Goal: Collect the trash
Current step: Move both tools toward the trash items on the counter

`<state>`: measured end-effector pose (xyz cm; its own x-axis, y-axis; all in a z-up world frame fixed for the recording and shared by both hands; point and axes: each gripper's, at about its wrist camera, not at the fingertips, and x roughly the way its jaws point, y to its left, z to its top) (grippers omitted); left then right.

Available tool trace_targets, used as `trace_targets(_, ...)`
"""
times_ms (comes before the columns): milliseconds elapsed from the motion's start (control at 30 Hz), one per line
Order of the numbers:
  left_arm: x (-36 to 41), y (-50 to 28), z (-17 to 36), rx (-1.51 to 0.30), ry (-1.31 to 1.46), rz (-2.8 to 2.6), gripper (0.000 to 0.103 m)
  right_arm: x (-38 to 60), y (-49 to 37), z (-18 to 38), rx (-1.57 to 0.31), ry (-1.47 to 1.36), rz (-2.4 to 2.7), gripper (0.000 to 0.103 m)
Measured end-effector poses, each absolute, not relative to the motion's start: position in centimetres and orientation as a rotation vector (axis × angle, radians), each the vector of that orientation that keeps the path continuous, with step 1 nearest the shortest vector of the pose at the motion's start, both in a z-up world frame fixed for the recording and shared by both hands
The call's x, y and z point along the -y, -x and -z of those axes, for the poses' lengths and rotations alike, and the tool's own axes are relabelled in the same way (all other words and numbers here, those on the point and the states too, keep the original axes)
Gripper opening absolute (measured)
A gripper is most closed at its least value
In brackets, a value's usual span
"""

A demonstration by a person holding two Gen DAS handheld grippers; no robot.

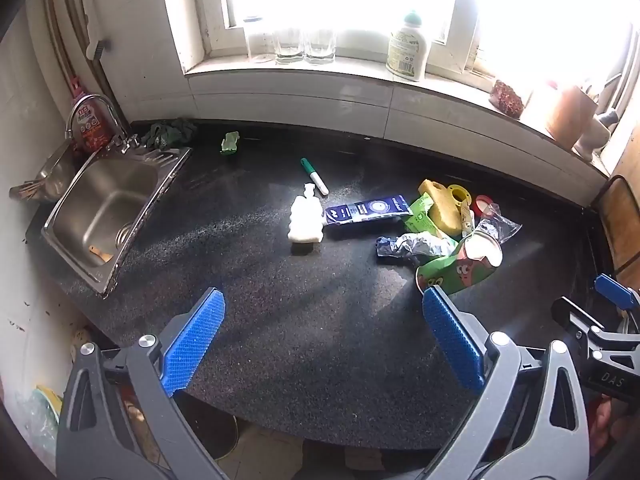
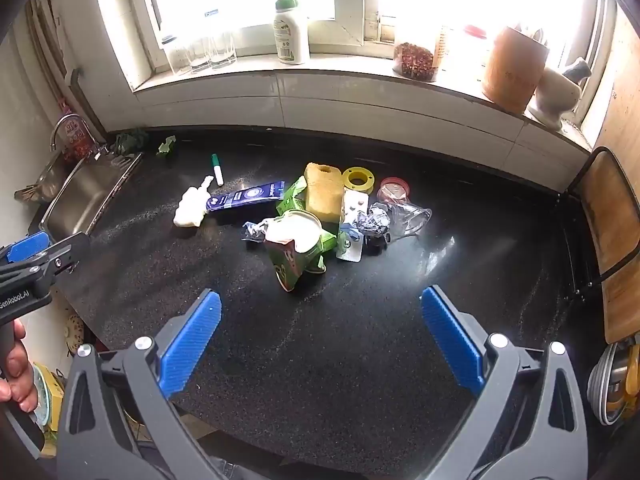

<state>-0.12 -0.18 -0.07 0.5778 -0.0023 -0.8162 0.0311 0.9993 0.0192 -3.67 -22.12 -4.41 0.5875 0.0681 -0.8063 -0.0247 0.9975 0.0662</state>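
Observation:
A heap of trash lies on the dark speckled counter: a green paper cup on its side, crumpled foil, a blue packet, a yellow sponge, a yellow tape ring, blister packs, clear plastic wrap and a white wad. A green-capped marker lies behind. My left gripper hangs open above the counter's front, short of the heap. My right gripper is open too, just before the cup. Nothing sits between either pair of fingers.
A steel sink with a tap is set at the left. The windowsill holds glasses, a white bottle, a jar and a wooden holder. A wooden chair stands at the right. A green rag lies beside the sink.

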Motion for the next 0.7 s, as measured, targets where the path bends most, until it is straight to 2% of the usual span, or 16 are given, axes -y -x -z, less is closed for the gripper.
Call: trace_targets(700, 0.58, -0.3, 0.16, -0.992, -0.019, 0.046, 0.096, 22.43, 3.66, 4.3, -0.969, -0.049, -0.047, 0.097)
